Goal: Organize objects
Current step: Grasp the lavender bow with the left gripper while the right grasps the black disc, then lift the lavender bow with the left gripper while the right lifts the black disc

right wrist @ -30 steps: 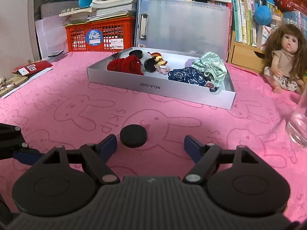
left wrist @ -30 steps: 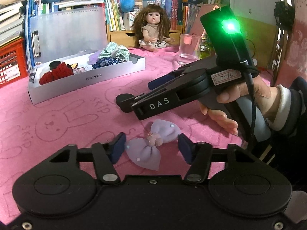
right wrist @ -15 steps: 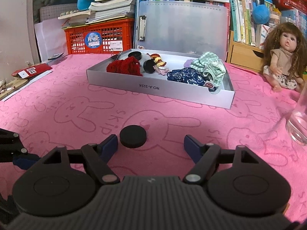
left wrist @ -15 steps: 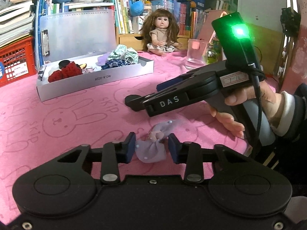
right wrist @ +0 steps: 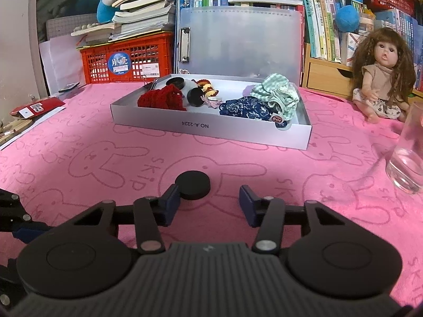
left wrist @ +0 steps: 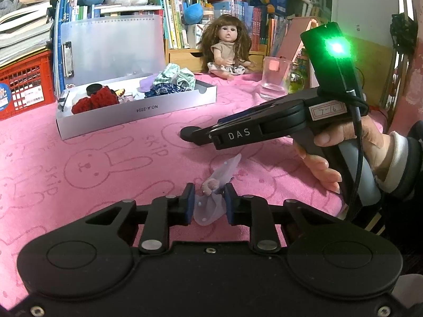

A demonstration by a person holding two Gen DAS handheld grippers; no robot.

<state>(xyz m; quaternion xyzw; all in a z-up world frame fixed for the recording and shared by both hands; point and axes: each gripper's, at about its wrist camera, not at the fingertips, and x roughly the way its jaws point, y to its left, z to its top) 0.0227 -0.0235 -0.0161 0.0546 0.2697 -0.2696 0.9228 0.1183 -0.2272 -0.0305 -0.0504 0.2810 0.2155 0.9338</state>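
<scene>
Down at the near edge of the pink rabbit-print cloth point(left wrist: 111, 142), the left gripper point(left wrist: 208, 204) was clamped on a pale lilac bow point(left wrist: 211, 206), the fabric crumpled upright between its blue pads. To its right, a hand point(left wrist: 343, 145) held the right gripper point(right wrist: 208, 206), whose jaws had just been narrowing but stood partly apart; the black round puck point(right wrist: 193, 185) lay on the cloth just beyond them, touching the left fingertip point(right wrist: 170, 206) and clear of the right. Farther off sat the white tray point(right wrist: 206, 129) holding a red knitted piece point(right wrist: 161, 100), a navy scrunchie point(right wrist: 243, 108) and a green striped scrunchie point(right wrist: 277, 95). A doll point(right wrist: 380, 79) and a glass point(right wrist: 407, 158) stood at far right.
</scene>
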